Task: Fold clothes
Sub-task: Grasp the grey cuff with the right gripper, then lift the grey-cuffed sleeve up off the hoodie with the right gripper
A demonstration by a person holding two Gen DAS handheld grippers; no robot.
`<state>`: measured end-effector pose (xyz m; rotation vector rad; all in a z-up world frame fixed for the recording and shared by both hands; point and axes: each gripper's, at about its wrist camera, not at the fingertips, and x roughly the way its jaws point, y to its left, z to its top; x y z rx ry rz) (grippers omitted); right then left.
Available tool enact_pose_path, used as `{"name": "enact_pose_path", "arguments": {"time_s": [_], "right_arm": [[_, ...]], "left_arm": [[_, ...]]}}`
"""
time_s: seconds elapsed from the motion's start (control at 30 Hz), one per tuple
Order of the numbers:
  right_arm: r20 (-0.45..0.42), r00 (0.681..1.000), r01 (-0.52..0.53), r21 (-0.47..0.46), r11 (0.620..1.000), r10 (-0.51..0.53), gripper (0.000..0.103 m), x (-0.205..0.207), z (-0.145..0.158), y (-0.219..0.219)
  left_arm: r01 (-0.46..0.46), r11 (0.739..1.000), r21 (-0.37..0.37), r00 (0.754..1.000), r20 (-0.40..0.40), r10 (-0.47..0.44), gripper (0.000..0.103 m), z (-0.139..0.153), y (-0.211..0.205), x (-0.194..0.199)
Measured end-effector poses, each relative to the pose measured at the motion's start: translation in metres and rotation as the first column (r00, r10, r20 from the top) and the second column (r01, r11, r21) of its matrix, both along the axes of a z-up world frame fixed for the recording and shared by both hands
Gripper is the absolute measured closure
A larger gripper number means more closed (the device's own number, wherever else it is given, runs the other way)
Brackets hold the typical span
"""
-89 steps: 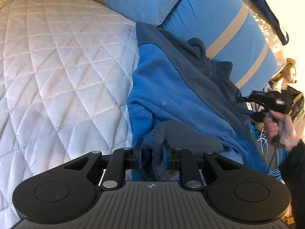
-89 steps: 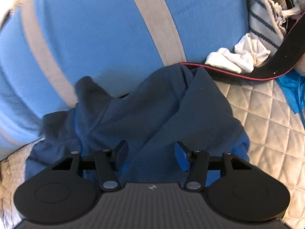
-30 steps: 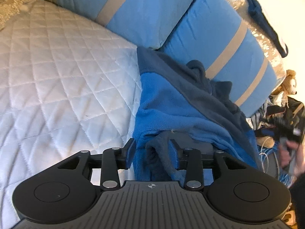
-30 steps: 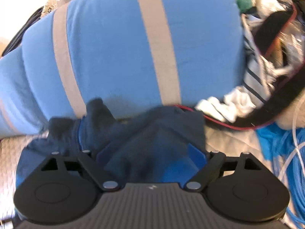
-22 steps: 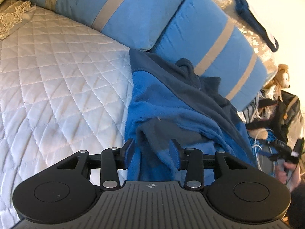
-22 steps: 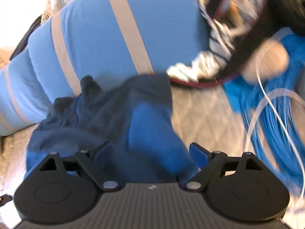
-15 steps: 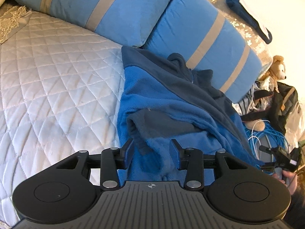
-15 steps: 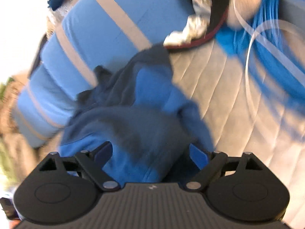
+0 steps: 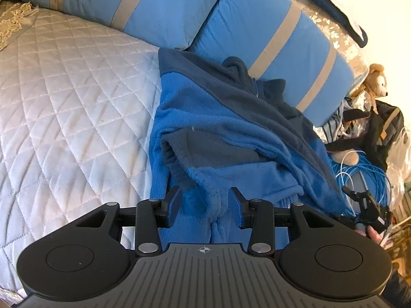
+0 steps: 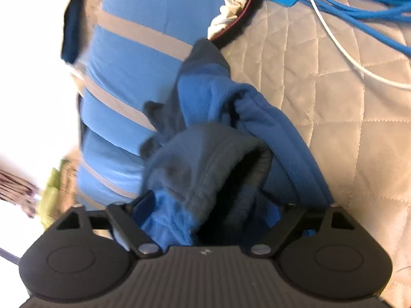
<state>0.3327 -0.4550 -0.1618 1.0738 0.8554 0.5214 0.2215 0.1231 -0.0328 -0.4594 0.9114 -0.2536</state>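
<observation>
left gripper [image 9: 205, 206]: jaws apart, over the near edge of the blue fleece jacket [image 9: 231, 133], clamped on nothing | right gripper [image 10: 208, 211]: jaws spread wide, jacket cuff bunched between them, not pinched | jacket: crumpled on the white quilted bedspread [image 9: 64, 97], far end against the blue striped pillows [image 9: 269, 33] | blue cable coil [image 9: 364, 172] to the right

The left gripper [image 9: 205, 206] hovers with its jaws spread wide and nothing between the pads, while the right gripper [image 10: 208, 211], also spread wide, is seen at far right in a hand [image 9: 373, 234]
</observation>
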Motion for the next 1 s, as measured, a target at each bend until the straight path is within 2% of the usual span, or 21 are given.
{"name": "enact_pose_path", "arguments": {"time_s": [0.03,0.07,0.27,0.37,0.43,0.47,0.53,0.73,0.87,0.9,0.97,1.0], "right_arm": [[0.001,1.0,0.002,0.022,1.0,-0.002,0.043,-0.001,-0.001,-0.002],[0.001,1.0,0.002,0.041,0.999,-0.002,0.047,-0.002,-0.001,-0.004],[0.056,0.998,-0.016,0.129,0.992,0.009,0.049,-0.003,0.011,-0.008],[0.084,0.996,-0.035,0.162,0.986,0.022,0.043,-0.003,0.014,-0.003],[0.09,0.995,-0.046,0.161,0.986,0.032,0.026,-0.003,0.012,0.003],[0.077,0.997,-0.041,0.132,0.99,0.031,0.024,-0.002,0.011,0.006],[0.052,0.998,-0.024,0.105,0.994,0.019,0.025,-0.003,0.006,0.009],[0.004,0.997,0.075,0.124,0.99,-0.076,0.028,-0.005,-0.006,0.002],[0.031,0.997,0.062,0.124,0.99,-0.067,0.027,0.005,-0.008,-0.002],[0.046,0.998,0.046,0.109,0.993,-0.051,0.028,0.007,-0.008,-0.003],[0.068,0.997,0.021,0.076,0.997,-0.026,0.04,0.01,-0.01,-0.004],[0.077,0.997,0.017,0.056,0.998,-0.021,0.056,0.011,-0.01,-0.005]], "left_arm": [[0.0,1.0,0.0,1.0,-0.003,0.0,0.064,-0.001,-0.001,0.0],[0.0,1.0,0.0,1.0,-0.006,0.0,0.064,-0.002,-0.002,0.0],[0.012,1.0,0.009,1.0,-0.015,-0.012,0.064,-0.001,-0.008,-0.001],[0.017,1.0,0.008,1.0,-0.02,-0.017,0.064,-0.002,-0.011,-0.002],[0.02,1.0,0.008,1.0,-0.023,-0.02,0.064,-0.002,-0.013,-0.003],[0.022,1.0,0.008,0.999,-0.025,-0.022,0.064,-0.002,-0.014,-0.003],[0.025,1.0,0.008,0.999,-0.028,-0.025,0.064,-0.002,-0.015,-0.004],[0.03,1.0,0.005,0.999,-0.035,-0.03,0.064,-0.003,-0.019,-0.005],[0.034,0.999,0.008,0.999,-0.041,-0.033,0.064,-0.005,-0.019,-0.007],[0.035,0.999,0.011,0.998,-0.044,-0.034,0.064,-0.006,-0.019,-0.007],[0.033,0.999,0.014,0.998,-0.048,-0.032,0.064,-0.008,-0.019,-0.007],[0.031,0.999,0.013,0.998,-0.05,-0.031,0.064,-0.009,-0.018,-0.007]]}}
